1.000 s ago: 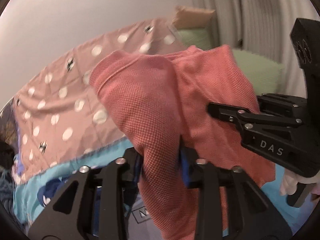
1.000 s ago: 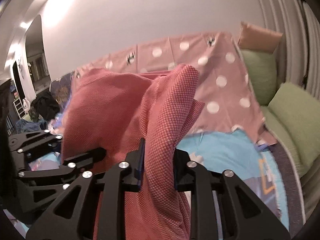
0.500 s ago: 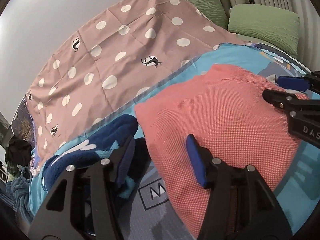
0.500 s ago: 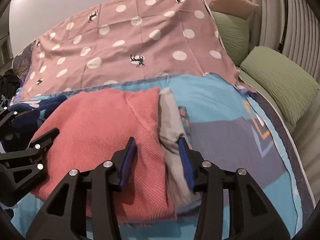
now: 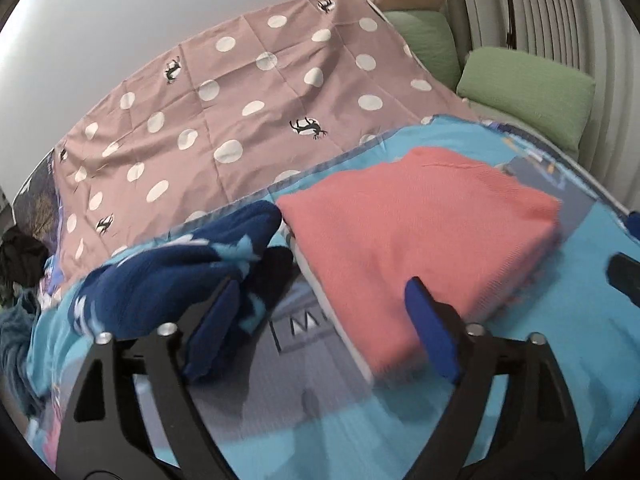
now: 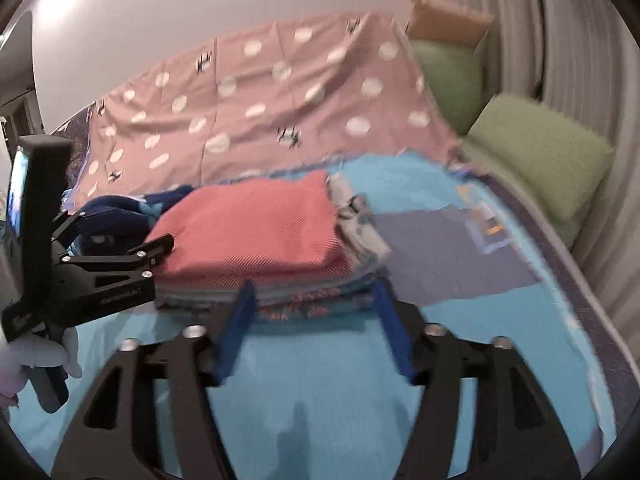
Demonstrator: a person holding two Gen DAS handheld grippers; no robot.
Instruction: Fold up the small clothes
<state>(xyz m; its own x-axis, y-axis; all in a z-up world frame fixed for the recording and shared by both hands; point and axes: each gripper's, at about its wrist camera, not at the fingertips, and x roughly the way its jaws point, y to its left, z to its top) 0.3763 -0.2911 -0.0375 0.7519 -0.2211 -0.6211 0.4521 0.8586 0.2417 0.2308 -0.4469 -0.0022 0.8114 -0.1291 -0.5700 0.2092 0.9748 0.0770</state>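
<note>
Two green pillows [image 6: 536, 160] and one tan cushion [image 6: 448, 20]. One polka-dot sheet [image 5: 248, 120]. One coral folded garment [image 5: 416, 240]; one navy fleece garment [image 5: 168, 276]. Two grippers [image 6: 312, 328]. Stack beneath coral garment: count indeterminate.

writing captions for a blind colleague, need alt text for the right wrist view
A folded coral-pink garment tops a small stack of folded clothes on a blue bedspread, just beyond the open, empty right gripper, whose jaws have just been opening. The left gripper reaches in from the left beside the stack; a pink polka-dot sheet and green pillows lie behind.
</note>
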